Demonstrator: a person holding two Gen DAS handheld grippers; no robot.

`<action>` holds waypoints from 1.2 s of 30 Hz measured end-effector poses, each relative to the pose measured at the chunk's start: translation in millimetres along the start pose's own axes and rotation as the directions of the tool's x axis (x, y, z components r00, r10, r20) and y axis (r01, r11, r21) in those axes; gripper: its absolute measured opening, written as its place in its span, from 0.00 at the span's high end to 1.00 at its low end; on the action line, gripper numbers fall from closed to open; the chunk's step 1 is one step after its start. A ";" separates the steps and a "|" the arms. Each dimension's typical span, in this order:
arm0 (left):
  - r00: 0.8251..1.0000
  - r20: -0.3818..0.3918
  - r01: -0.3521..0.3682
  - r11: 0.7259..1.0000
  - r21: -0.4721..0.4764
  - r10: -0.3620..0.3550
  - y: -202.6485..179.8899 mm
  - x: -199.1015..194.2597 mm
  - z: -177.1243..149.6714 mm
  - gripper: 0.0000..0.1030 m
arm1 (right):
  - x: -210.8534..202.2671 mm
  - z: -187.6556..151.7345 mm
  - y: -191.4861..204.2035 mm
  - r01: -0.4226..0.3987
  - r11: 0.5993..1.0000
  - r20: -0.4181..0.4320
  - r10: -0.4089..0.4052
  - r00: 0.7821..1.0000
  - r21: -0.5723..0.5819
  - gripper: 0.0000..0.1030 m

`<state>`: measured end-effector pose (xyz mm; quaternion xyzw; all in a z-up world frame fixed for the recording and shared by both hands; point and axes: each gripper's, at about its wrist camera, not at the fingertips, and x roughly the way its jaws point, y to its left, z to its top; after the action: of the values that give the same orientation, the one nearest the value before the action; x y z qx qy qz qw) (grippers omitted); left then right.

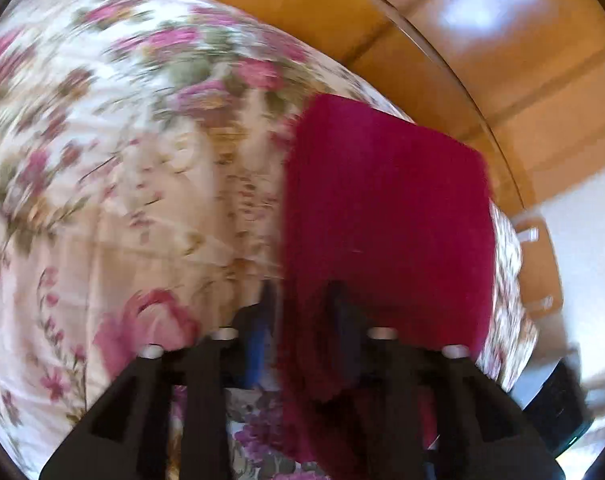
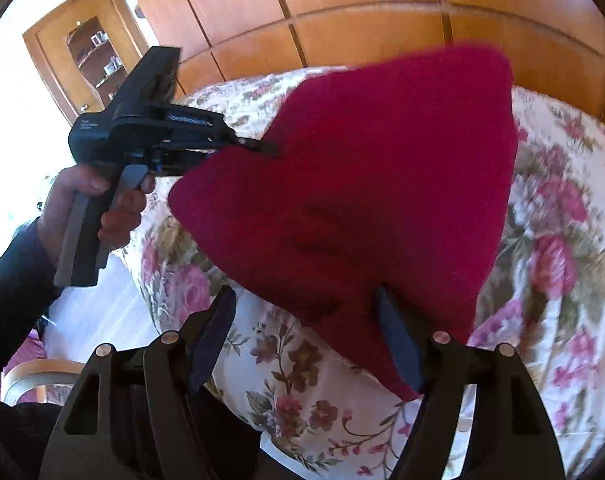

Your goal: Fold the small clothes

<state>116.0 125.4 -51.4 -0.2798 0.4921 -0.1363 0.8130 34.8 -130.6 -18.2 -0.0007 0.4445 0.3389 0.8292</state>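
Observation:
A crimson cloth (image 1: pixel 382 220) lies spread over the floral bedspread (image 1: pixel 102 160), near the bed's right edge. My left gripper (image 1: pixel 302 320) has its jaws apart around the cloth's near left edge; the blue left pad (image 1: pixel 258 344) stands clear of the fabric, and the picture is blurred. In the right wrist view the cloth (image 2: pixel 362 180) looks triangular. The left gripper (image 2: pixel 262 146) comes in from the left with its tip at the cloth's edge. My right gripper (image 2: pixel 306 328) is wide open at the near corner: the right finger (image 2: pixel 394 340) touches the fabric, the left finger (image 2: pixel 218 320) is free.
Wooden wardrobe panels (image 2: pixel 382 8) rise right behind the bed. A glass-fronted cabinet (image 2: pixel 94 52) stands at the far left. A person's hand (image 2: pixel 86 204) in a dark sleeve grips the left tool. A wooden chair (image 2: pixel 34 376) sits low on the left beside the bed.

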 end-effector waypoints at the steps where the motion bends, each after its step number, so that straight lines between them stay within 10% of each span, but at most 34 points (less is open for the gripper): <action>1: 1.000 0.018 -0.003 0.999 -0.032 0.003 2.3 -6.0 0.1 0.45 | -0.2 -0.2 1.1 0.007 1.000 0.002 -0.007 1.000 -0.006 0.30; 8: 0.972 0.227 0.027 0.988 0.154 -0.062 -63.7 -59.2 -11.5 0.44 | -4.2 0.7 -3.9 0.002 1.000 0.015 -0.002 1.000 0.001 0.29; 12: 0.975 0.218 -0.118 0.929 0.351 0.042 -101.5 -30.8 -41.8 0.45 | -7.5 -1.8 -5.2 -0.001 1.000 0.033 0.001 0.999 -0.006 0.29; 16: 0.958 0.213 -0.256 0.912 0.320 0.195 -69.6 0.6 -60.6 0.50 | -19.5 -7.7 -14.9 -0.038 0.999 0.023 0.038 0.999 0.011 0.29; 23: 0.955 0.263 -0.219 0.929 0.298 0.141 -61.4 -24.8 -67.0 0.47 | -46.1 6.4 -42.6 -0.185 0.972 0.025 0.184 0.983 0.146 0.14; 36: 0.934 0.315 -0.267 0.915 0.302 0.169 -60.5 -37.0 -59.7 0.24 | -47.5 49.2 -124.0 -0.145 0.896 0.132 0.098 0.986 0.419 0.06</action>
<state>49.2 75.9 -10.4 -0.0946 0.3683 -0.0853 0.9209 122.9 -238.0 9.4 0.2269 0.4618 0.2839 0.8091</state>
